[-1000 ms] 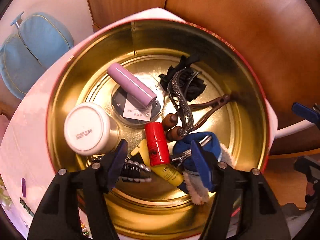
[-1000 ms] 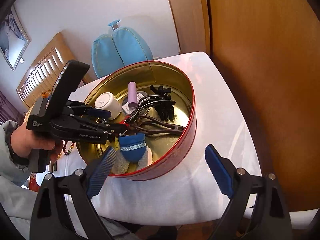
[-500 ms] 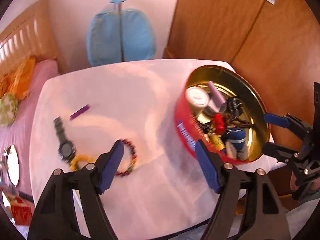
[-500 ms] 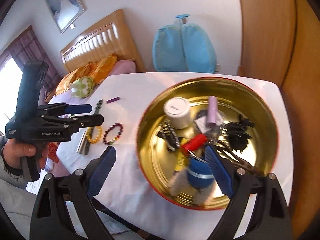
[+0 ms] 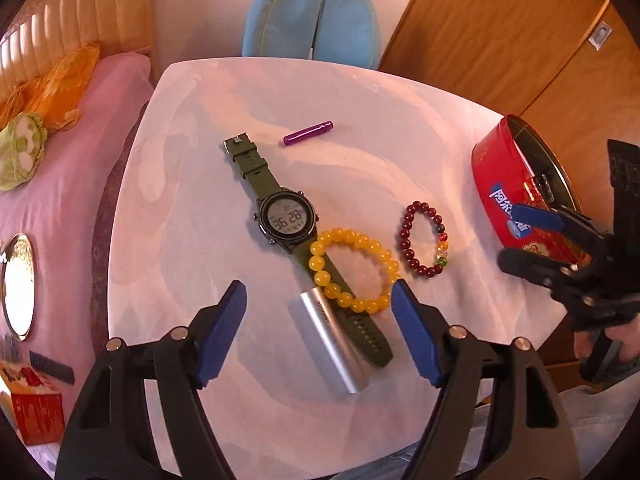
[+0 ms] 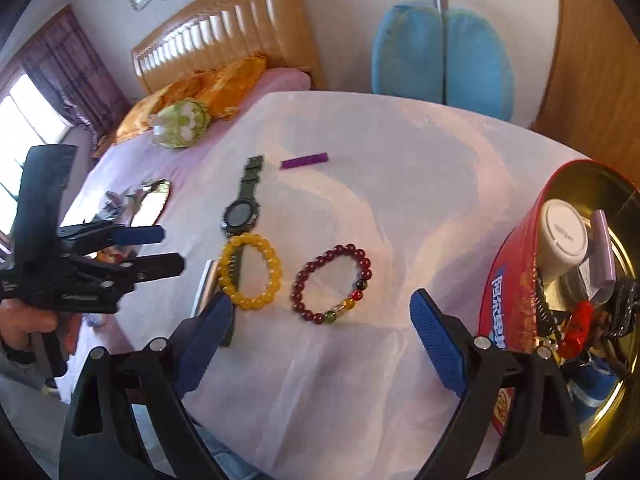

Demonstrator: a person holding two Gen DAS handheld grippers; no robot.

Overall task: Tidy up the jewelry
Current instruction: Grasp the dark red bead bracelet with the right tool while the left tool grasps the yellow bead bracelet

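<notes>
1. Left wrist view: the left tongs [image 5: 319,320] stand wide apart and pinch nothing.
2. Between their blue ridged pads lie a shiny silver metal tube [image 5: 333,344] and a ring of smooth round yellow beads [image 5: 354,270].
3. The yellow ring lies across the rubbery strap of a dark green watch with a round grey face [image 5: 287,221]; the tube hides part of the strap.
4. Just past the right pad lies a ring of dark red beads with a few coloured ones [image 5: 424,239].
5. Further ahead is a small purple metal stick [image 5: 308,133] on the smooth white table [image 5: 200,200].
6. Right wrist view: the right tongs [image 6: 322,328] are spread wide and hold nothing, with the red bead ring [image 6: 333,289] just ahead between them.
7. Beside the right pad sits a round red tin, gold inside [image 6: 516,280], cut off at the edge; the jumble in it is hard to make out.
</notes>
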